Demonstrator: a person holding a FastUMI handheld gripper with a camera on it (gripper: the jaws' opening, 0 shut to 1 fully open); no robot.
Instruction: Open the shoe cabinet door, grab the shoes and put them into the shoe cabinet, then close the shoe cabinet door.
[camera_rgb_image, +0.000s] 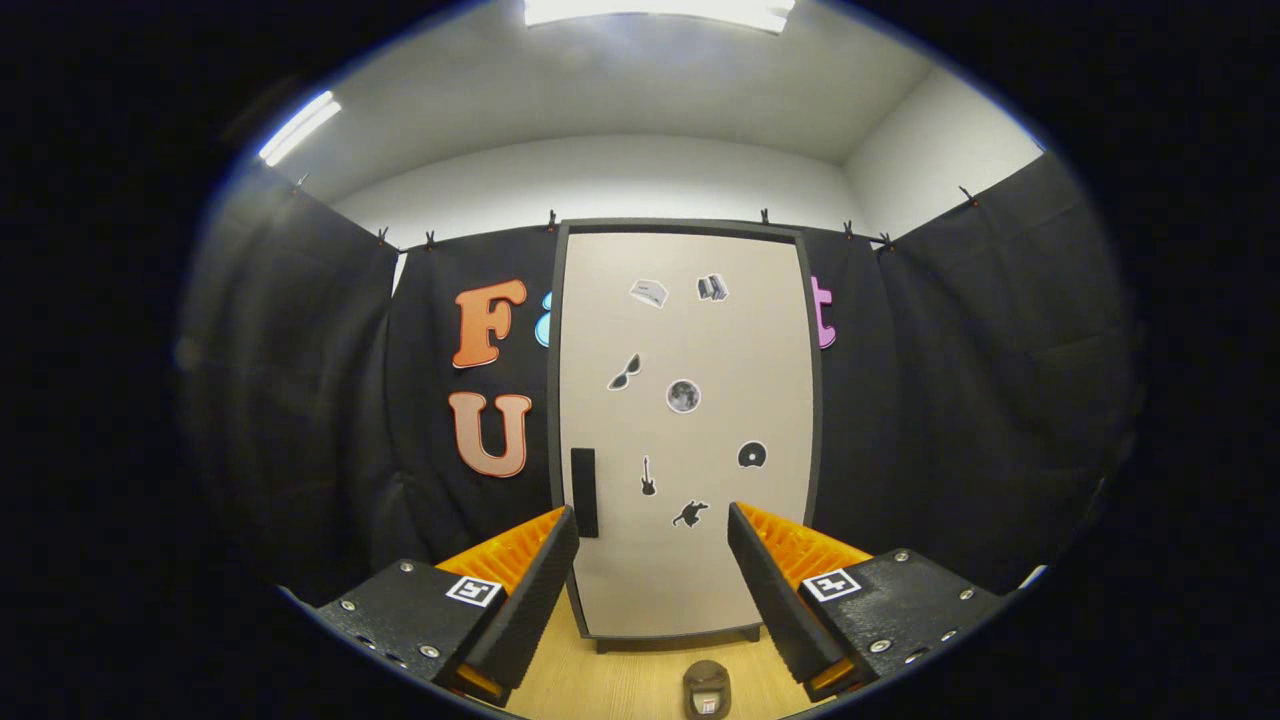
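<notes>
i am holding my gripper (652, 530) wide apart before the closed shoe cabinet door (688, 420), aiming to hook its dark handle (584, 492), just ahead of my left finger, while the shoe (707, 688) is sitting on the floor (620, 680) between my fingers.

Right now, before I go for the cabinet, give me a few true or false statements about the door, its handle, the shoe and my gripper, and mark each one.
1. The shoe cabinet door is shut. True.
2. The gripper is clamped on the dark handle. False: its fingers are spread apart with nothing between them, short of the door.
3. The handle sits on the door's hinge-free left edge, low down. True as to left and low; the hinges cannot be seen.
4. A dark shoe lies on the wooden floor in front of the cabinet. True.
5. The door is bare. False: several small stickers dot it.
</notes>
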